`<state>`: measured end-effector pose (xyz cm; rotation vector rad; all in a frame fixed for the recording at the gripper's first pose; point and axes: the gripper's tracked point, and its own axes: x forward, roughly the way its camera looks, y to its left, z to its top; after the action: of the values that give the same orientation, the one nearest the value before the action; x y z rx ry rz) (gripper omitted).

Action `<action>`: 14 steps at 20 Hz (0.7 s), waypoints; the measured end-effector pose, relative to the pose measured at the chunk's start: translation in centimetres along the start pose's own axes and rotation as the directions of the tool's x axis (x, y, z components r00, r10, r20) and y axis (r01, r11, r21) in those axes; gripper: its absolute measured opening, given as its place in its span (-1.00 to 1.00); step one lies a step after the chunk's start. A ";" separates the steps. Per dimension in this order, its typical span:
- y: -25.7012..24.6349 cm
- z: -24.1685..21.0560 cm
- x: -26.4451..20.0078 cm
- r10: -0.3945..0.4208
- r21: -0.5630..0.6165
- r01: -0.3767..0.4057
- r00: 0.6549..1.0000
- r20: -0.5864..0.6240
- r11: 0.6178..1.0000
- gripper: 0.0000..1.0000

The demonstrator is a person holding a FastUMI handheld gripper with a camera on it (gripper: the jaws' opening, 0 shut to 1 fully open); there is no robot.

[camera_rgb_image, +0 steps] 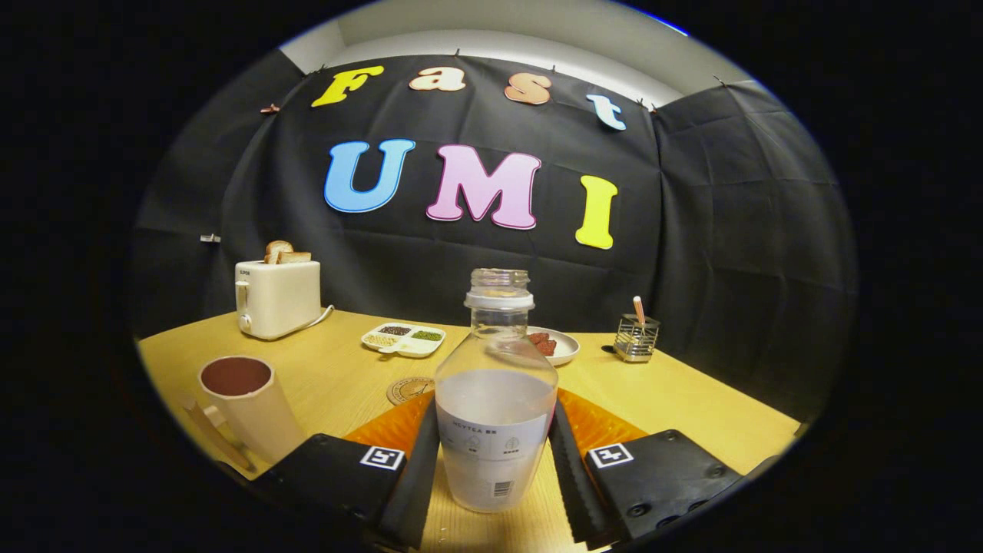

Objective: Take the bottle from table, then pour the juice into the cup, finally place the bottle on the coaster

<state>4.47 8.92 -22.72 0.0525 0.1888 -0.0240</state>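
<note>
A clear bottle (495,430) with no cap, about half full of whitish juice, stands upright between my fingers. My gripper (495,415) is shut on the bottle, one finger pressed flat against each side of its lower body. Whether its base rests on the wooden table (676,399) or hangs just above it, I cannot tell. The cream cup (244,403), with a handle and a dark inside, stands to the left of my left finger. A round wooden coaster (405,390) lies flat just beyond the bottle, slightly to its left.
At the back left is a white toaster (278,298) with bread slices in it. A divided dish of beans (404,339) and a plate of reddish food (554,346) sit beyond the coaster. A wire holder (637,336) stands at the back right.
</note>
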 end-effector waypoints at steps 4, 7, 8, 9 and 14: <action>0.0 3.7 -0.1 0.003 -0.163 -0.003 1.000 -0.004 0.987 0.41; 0.5 6.7 -0.6 0.029 -0.286 -0.027 1.000 0.003 0.958 0.42; 0.8 7.3 -1.0 0.036 -0.327 -0.034 0.999 0.000 0.945 0.41; 1.0 8.2 -1.3 0.040 -0.363 -0.036 0.999 0.002 0.931 0.42; 3.0 9.9 -2.6 0.038 -0.562 -0.032 0.999 -0.001 0.827 0.40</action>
<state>3.89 11.42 -12.40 -0.5385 0.1784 0.0694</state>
